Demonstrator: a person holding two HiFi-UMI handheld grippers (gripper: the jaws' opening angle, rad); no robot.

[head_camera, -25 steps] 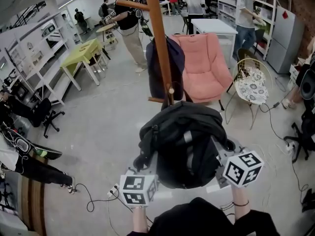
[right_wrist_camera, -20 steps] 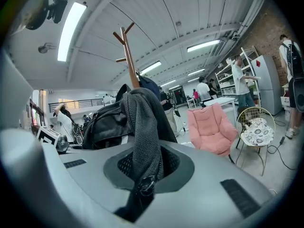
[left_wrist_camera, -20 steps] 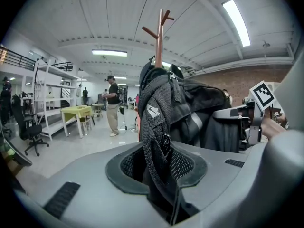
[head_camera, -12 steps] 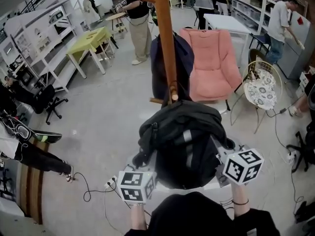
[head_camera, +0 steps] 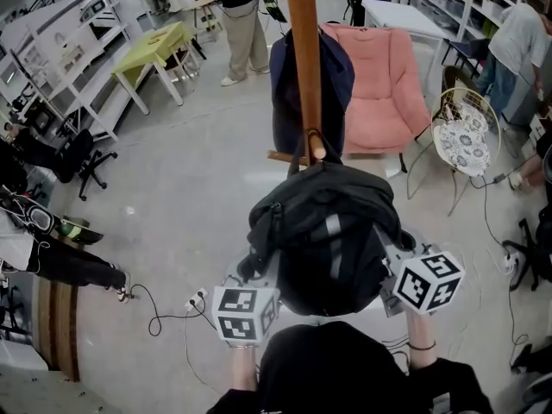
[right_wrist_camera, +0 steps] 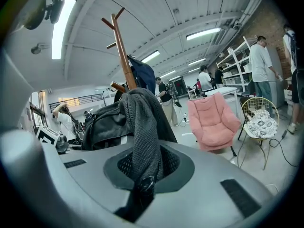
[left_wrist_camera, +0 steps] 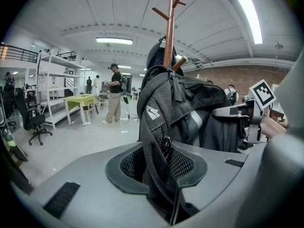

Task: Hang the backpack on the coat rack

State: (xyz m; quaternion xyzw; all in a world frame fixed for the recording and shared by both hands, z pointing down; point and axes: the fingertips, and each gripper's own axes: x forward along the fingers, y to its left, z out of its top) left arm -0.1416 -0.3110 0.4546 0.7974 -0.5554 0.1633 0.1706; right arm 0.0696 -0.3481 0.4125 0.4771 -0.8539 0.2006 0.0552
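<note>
Left claw [left_wrist_camera: 164,177], right claw [right_wrist_camera: 142,177] — two straps [left_wrist_camera: 153,137] [right_wrist_camera: 140,137] clamped, one backpack [head_camera: 328,231]

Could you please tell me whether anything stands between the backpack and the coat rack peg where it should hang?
Nothing visible does. The backpack has its top right against the near peg of the coat rack, with nothing in between. The navy jacket hangs on the pole's far side, out of the way.

Coat rack pole [head_camera: 304,59] stood dead ahead of you, with the backpack [head_camera: 323,231] close up against it. Navy coat [head_camera: 338,76] filled its far side and the pink armchair [head_camera: 388,84] blocked the right. Bare floor [head_camera: 190,197] left of the pole gave you open passage.
</note>
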